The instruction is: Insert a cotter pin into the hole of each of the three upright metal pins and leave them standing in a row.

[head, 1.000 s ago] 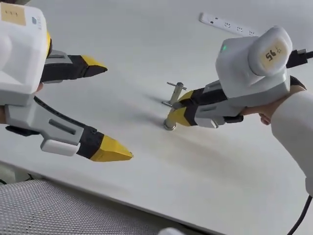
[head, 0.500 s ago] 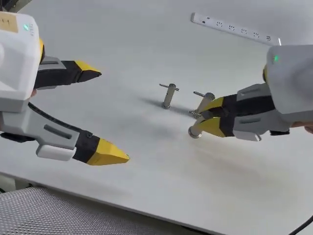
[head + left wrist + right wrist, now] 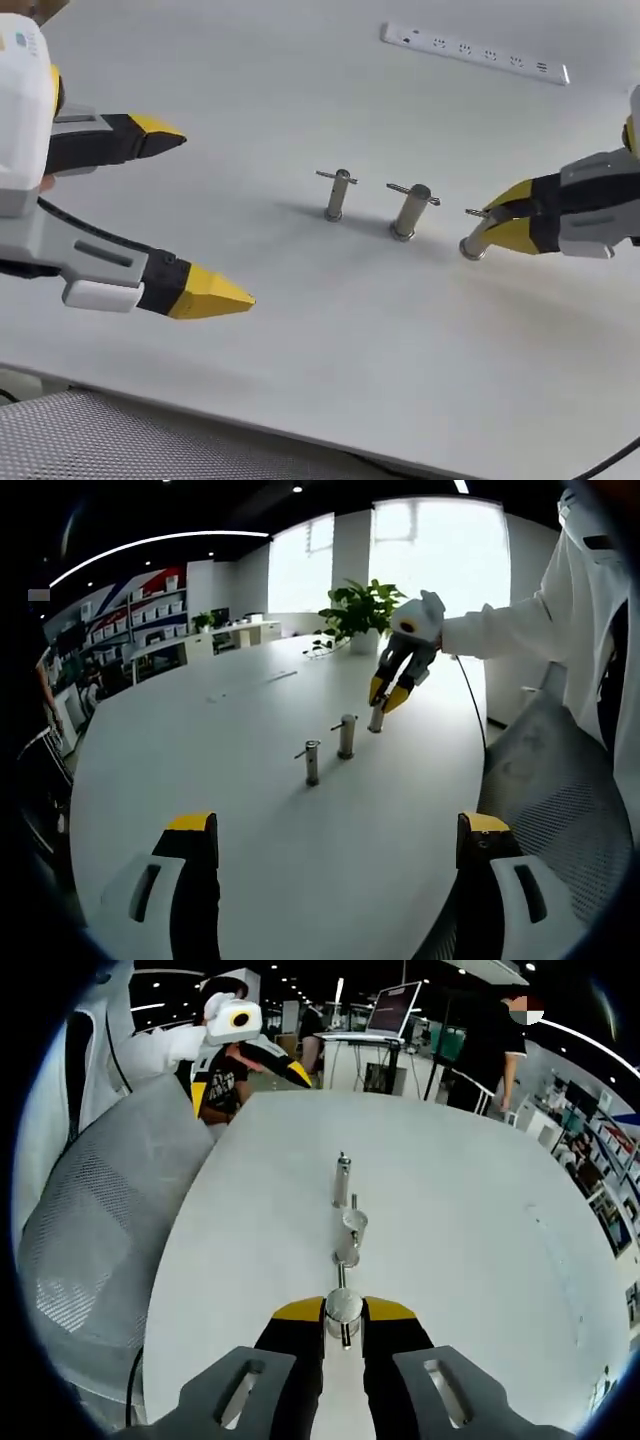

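Right gripper (image 3: 497, 225) now further right than half second ago, jaws clamped on end pin (image 3: 473, 245) (tilted). Middle pin (image 3: 408, 212), left pin (image 3: 338, 195) stand free. Left gripper (image 3: 218, 219) unchanged, jaws apart.

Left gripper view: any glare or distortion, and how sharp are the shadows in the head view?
Left gripper view: windows blown out white, table edge bowed by the fisheye. Head view: soft, faint shadows left of the metal pins, no motion blur.
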Motion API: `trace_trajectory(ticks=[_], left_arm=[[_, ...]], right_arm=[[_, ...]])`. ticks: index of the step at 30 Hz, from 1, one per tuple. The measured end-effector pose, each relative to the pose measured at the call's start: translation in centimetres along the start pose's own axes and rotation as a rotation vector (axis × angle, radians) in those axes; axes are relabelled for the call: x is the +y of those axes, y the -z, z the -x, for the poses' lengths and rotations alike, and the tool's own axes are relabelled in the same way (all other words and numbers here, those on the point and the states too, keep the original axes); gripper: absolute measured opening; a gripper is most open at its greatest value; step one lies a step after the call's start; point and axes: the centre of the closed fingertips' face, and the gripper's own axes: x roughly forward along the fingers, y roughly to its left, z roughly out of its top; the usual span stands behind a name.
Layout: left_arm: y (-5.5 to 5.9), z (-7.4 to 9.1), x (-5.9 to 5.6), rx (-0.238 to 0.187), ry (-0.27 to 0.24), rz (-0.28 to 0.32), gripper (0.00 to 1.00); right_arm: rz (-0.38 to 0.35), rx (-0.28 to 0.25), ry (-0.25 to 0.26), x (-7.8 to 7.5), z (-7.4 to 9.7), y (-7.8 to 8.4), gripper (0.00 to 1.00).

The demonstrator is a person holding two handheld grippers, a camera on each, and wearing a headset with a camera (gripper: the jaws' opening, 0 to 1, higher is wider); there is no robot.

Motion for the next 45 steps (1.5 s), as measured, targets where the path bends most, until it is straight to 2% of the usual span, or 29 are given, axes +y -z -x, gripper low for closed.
trace_trajectory(ticks=[6,13,20,21,22,24,26,28,29,33,36,37,40,41,42,43,45], left_arm=[[0.5,0.6,0.2,0.009,-0.02,0.019,0.99],[0.8,1.0,0.5,0.018,-0.041,0.041,0.99],[1.2,1.0,0.3,0.032,-0.035,0.049,0.99],[1.2,1.0,0.3,0.033,-0.034,0.05,0.99],[1.3,1.0,0.3,0.034,-0.034,0.049,0.99],[1.1,0.9,0.1,0.032,-0.035,0.056,0.99],[1.5,1.0,0.2,0.025,-0.024,0.083,0.99],[1.8,1.0,0.1,0.029,-0.018,0.089,0.99],[1.9,1.0,0.1,0.033,-0.016,0.091,0.99],[2.0,1.2,-0.3,0.037,-0.013,0.105,0.99],[1.8,1.5,-0.3,0.033,-0.018,0.114,0.99],[1.7,1.6,-0.3,0.028,-0.02,0.116,0.99],[1.1,1.6,-0.4,0.005,-0.032,0.127,0.99],[0.9,1.5,-0.3,-0.007,-0.042,0.141,0.99],[0.5,1.2,-0.2,-0.033,-0.065,0.176,0.99],[0.4,1.2,-0.3,-0.038,-0.063,0.182,0.99],[0.1,0.9,-0.8,-0.052,-0.05,0.203,0.99]], right_arm=[[0.001,0.0,-0.012,-0.4,-0.5,0.4,0.08],[0.02,0.024,-0.019,-0.3,-0.8,0.9,0.08],[0.013,0.017,-0.009,-0.4,-0.7,0.8,0.08],[0.001,0.015,-0.007,-0.4,-0.7,0.8,0.08],[-0.062,0.022,-0.008,-0.4,-0.7,1.0,0.09],[-0.027,0.023,-0.007,-0.7,-0.7,1.0,0.09],[-0.047,0.021,0.001,-0.8,-0.6,0.9,0.1],[-0.065,-0.009,0.009,-0.6,-0.6,0.3,0.1],[-0.072,-0.014,0.007,-0.4,-0.6,0.1,0.11],[-0.064,-0.024,0.006,0.5,-0.4,-0.5,0.31],[-0.082,-0.052,0.021,0.7,0.1,-1.4,0.34],[-0.096,-0.078,0.035,0.8,0.5,-2.0,0.35],[-0.139,-0.134,0.072,0.9,1.6,-3.4,0.44],[-0.167,-0.138,0.08,1.3,2.2,-3.7,0.48],[-0.163,-0.154,0.09,1.5,2.7,-4.1,0.55],[-0.192,-0.185,0.109,1.8,3.3,-4.7,0.6],[-0.248,-0.208,0.135,2.3,4.3,-4.9,0.66]])
